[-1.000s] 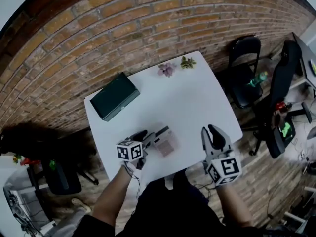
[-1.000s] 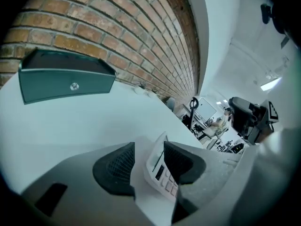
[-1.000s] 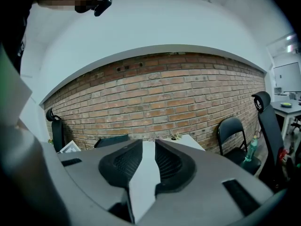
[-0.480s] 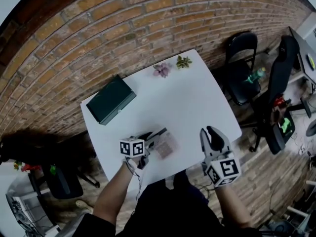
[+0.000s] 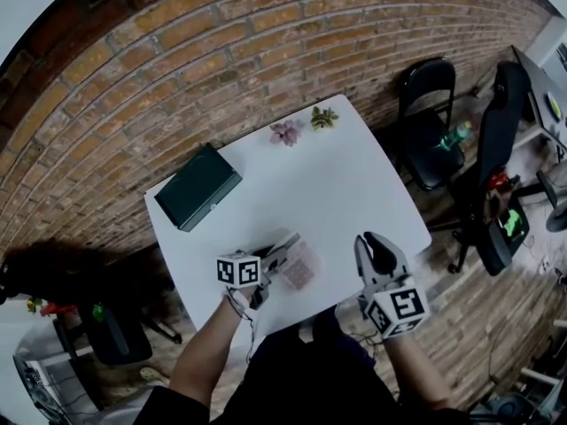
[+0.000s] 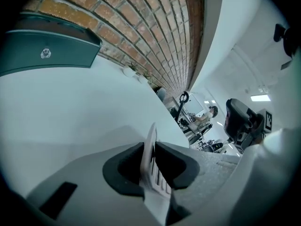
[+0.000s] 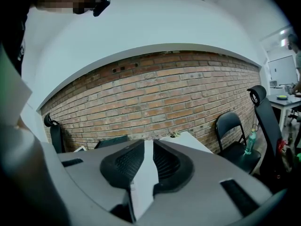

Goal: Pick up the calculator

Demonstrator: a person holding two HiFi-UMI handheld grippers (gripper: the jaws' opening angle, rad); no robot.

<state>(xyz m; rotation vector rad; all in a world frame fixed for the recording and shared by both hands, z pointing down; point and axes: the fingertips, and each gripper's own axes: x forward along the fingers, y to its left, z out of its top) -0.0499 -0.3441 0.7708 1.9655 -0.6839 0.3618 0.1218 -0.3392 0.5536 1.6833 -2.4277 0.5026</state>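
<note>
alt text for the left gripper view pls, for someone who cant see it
The left claw is closing on a calculator, seen edge-on between its two dark pads. Beyond it stretches a white table with a dark green box at the far side and a brick wall behind.

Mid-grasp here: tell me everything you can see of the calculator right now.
The calculator is a thin, flat, pale pinkish slab, plastic by its look, with rows of small keys on its face. It is near the white table's near edge, left of centre. The left gripper is closing its jaws on its left end; in the left gripper view it stands edge-on between both black fingers, which touch it.
</note>
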